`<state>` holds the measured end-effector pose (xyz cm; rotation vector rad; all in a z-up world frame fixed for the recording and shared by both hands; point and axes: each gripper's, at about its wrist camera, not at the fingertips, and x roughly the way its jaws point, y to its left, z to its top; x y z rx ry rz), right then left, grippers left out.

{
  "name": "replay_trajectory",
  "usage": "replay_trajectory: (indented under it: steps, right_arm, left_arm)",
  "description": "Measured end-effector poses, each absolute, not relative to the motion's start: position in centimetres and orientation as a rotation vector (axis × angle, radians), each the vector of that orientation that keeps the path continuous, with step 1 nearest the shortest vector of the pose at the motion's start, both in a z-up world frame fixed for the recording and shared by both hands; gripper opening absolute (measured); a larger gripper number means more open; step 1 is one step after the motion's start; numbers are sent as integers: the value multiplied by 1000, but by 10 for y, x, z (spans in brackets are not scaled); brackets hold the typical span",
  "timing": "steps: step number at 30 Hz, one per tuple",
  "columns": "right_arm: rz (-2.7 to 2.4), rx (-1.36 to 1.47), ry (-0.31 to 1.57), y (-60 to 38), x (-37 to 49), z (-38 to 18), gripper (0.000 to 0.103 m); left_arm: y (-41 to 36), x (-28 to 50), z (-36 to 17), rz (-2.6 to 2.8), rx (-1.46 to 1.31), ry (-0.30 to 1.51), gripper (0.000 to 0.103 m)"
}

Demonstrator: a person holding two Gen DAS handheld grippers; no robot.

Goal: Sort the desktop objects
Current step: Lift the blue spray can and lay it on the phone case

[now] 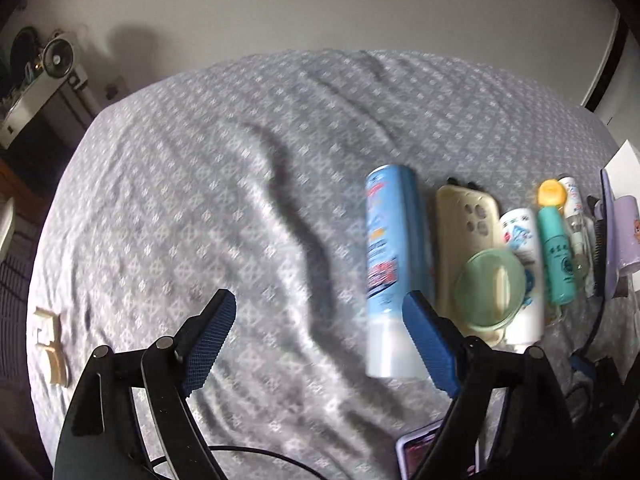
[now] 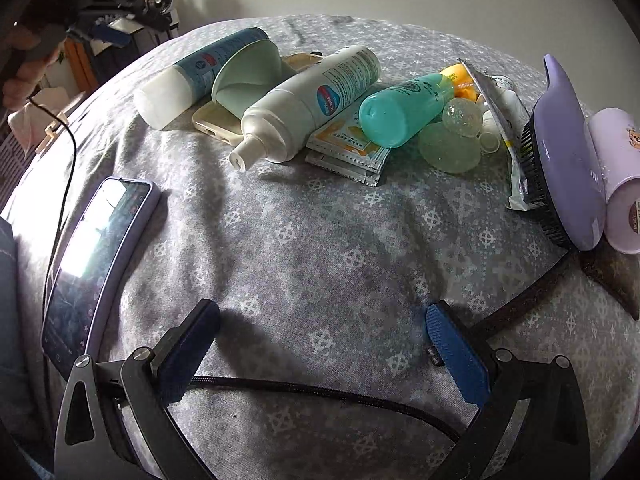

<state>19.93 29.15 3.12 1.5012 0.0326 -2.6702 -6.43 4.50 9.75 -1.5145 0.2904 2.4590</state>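
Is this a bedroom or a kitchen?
Probably a bedroom. The things lie on a soft, wrinkled grey patterned sheet, like a bed, against a plain wall. Toiletries are piled there: a purple hairbrush, a white bottle and a teal bottle.

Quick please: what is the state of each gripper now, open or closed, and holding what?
Left gripper: open, holding nothing.
Right gripper: open, holding nothing.

Motion blur smears the blue bottle (image 1: 386,264); its label is unreadable.

Three bottles (image 2: 312,104), two phones (image 2: 92,264)
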Motion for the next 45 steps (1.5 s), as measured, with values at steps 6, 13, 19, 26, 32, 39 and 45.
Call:
replay_trajectory:
  steps: [6, 13, 19, 26, 32, 39, 45]
  right_arm:
    - [-2674, 1509, 49, 290, 206, 32, 103]
    - [-2674, 1508, 49, 287, 203, 32, 103]
    - [-2674, 1508, 49, 284, 202, 31, 103]
    - [-2674, 1508, 49, 285, 203, 31, 103]
    - [-2674, 1507, 49, 286, 204, 31, 103]
    - [-2673, 1507, 48, 287, 204, 31, 103]
    - [-2673, 1506, 48, 288, 205, 31, 103]
  left_arm:
    - [41, -60, 72, 2360, -1565, 220, 86]
    - [83, -75, 61, 2286, -1543, 161, 89]
    - [119, -79, 45, 2255, -1524, 271, 83]
    - [119, -82, 33, 2207, -1522, 176, 51]
    - [96, -78, 55, 2232, -1504, 103, 50]
    - [95, -78, 101, 2226, -1445, -25, 50]
    - [150, -74, 126, 2174, -1376, -20, 50]
